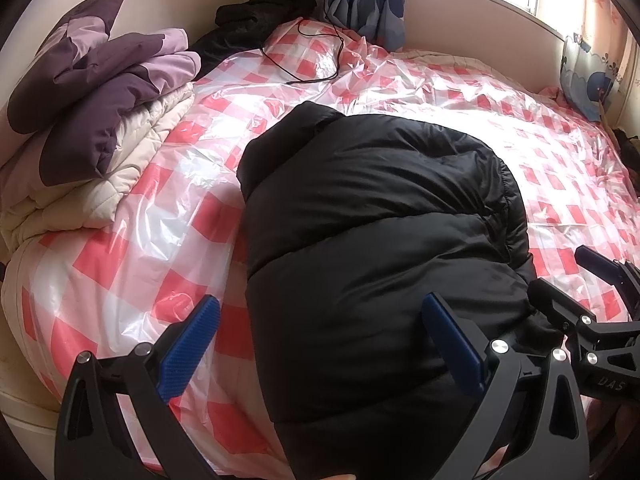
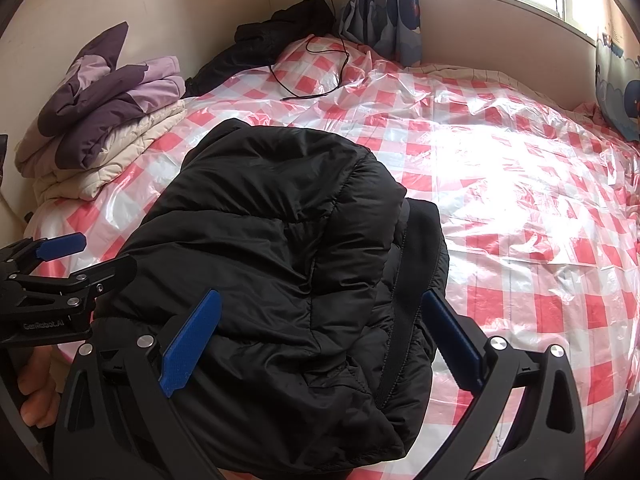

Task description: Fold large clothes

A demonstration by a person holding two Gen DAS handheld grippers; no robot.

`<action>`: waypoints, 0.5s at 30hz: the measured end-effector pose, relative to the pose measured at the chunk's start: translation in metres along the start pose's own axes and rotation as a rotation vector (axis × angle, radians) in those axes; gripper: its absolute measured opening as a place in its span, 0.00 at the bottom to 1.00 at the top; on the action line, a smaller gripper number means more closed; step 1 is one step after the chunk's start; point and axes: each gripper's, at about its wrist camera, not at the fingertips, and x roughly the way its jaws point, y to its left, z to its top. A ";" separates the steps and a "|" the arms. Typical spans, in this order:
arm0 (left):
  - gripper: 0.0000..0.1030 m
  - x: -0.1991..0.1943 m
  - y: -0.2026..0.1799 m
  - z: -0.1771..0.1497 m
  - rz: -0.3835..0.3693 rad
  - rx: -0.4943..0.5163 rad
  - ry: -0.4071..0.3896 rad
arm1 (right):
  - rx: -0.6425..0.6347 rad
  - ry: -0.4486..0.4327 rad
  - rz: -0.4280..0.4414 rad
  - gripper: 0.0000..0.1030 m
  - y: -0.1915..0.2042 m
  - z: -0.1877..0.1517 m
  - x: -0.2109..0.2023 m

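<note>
A black puffer jacket point(image 1: 372, 216) lies folded into a thick bundle on the bed, near its front edge. In the left wrist view my left gripper point(image 1: 322, 344) is open, its blue pads wide apart over the jacket's near left part and gripping nothing. In the right wrist view the jacket point(image 2: 280, 248) fills the middle, with my right gripper point(image 2: 322, 344) open above its near end. Each gripper shows in the other's view: the right gripper point(image 1: 576, 280) beside the jacket's right edge, the left gripper point(image 2: 86, 260) at its left edge, both with fingers apart.
A red-and-white checked plastic sheet point(image 2: 520, 200) covers the bed. Folded purple and cream bedding point(image 1: 92, 128) is stacked at the left. A dark garment point(image 1: 264, 8) and a black cable point(image 1: 320, 56) lie at the back by a curtain. A hand point(image 2: 36, 400) holds the left gripper.
</note>
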 end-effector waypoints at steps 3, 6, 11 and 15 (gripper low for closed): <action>0.94 0.000 0.000 0.000 -0.002 -0.001 -0.001 | 0.001 0.001 0.000 0.94 0.000 0.000 0.000; 0.94 0.001 -0.001 0.000 -0.004 -0.002 0.002 | 0.000 0.000 0.000 0.94 0.000 0.000 0.000; 0.94 0.004 -0.005 0.002 -0.005 -0.002 0.011 | 0.006 -0.002 0.000 0.94 0.000 0.001 0.000; 0.94 0.010 -0.005 0.004 -0.006 -0.007 0.035 | 0.013 -0.005 -0.002 0.94 -0.004 0.002 -0.003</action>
